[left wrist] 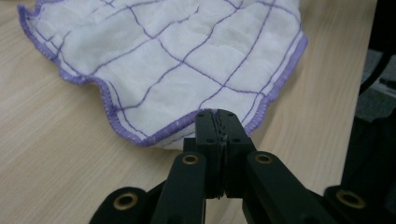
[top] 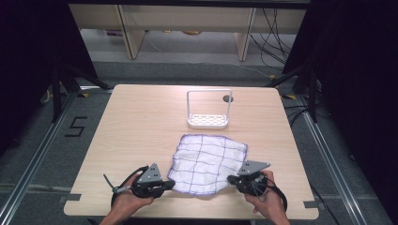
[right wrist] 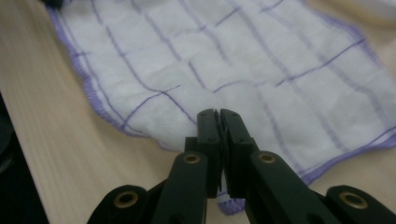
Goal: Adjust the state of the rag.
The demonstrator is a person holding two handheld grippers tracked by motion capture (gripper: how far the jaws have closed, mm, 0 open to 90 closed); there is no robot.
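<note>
White cloth (top: 208, 163) pinched by both shut tongs (left wrist: 218, 122) (right wrist: 218, 122).

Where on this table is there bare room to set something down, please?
The left side, beside the cloth and the white rack, is bare, as is the strip right of them. The near edge is crowded by both grippers, left and right.

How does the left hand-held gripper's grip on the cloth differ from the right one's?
The left hand-held gripper pinches the cloth at its near-left corner, right on the purple hem; the right hand-held gripper bites along the near-right edge, over white fabric. The left one's plate lies tilted, the right's flatter. Both are shut on the cloth.
</note>
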